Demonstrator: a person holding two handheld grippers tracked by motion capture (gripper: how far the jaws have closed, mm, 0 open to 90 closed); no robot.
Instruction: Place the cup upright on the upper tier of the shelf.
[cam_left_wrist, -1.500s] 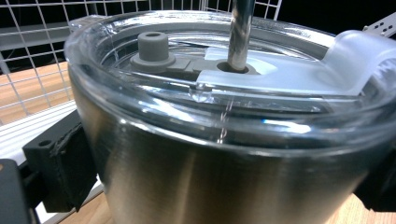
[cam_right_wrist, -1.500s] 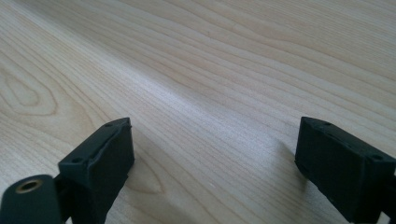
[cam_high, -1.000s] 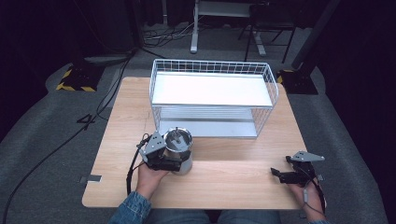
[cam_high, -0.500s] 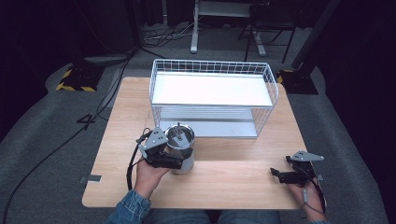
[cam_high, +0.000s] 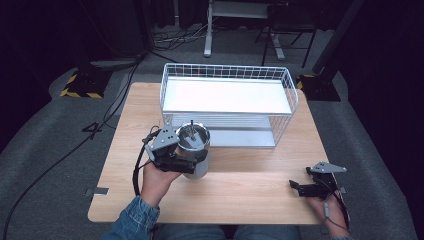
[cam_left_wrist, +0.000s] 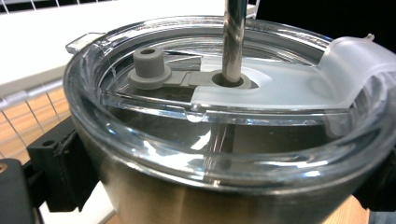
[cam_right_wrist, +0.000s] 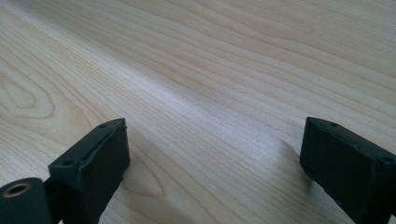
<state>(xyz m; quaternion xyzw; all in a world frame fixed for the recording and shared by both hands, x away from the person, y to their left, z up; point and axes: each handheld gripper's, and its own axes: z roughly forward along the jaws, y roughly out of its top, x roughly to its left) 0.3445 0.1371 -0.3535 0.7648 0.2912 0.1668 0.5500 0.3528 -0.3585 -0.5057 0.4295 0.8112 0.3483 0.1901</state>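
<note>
My left gripper (cam_high: 192, 161) clamps the tumbler (cam_high: 194, 150) — it sits at the table's (cam_high: 250, 187) front left, just before the wire rack (cam_high: 227, 107). My right gripper (cam_high: 300, 189) rests near the right edge — jaws spread, holding nothing.

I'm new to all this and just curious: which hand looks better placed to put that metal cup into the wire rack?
Probably the left. The left gripper is already shut on the steel tumbler, right beside the wire rack. The right gripper is open over bare table, apart from both.
</note>
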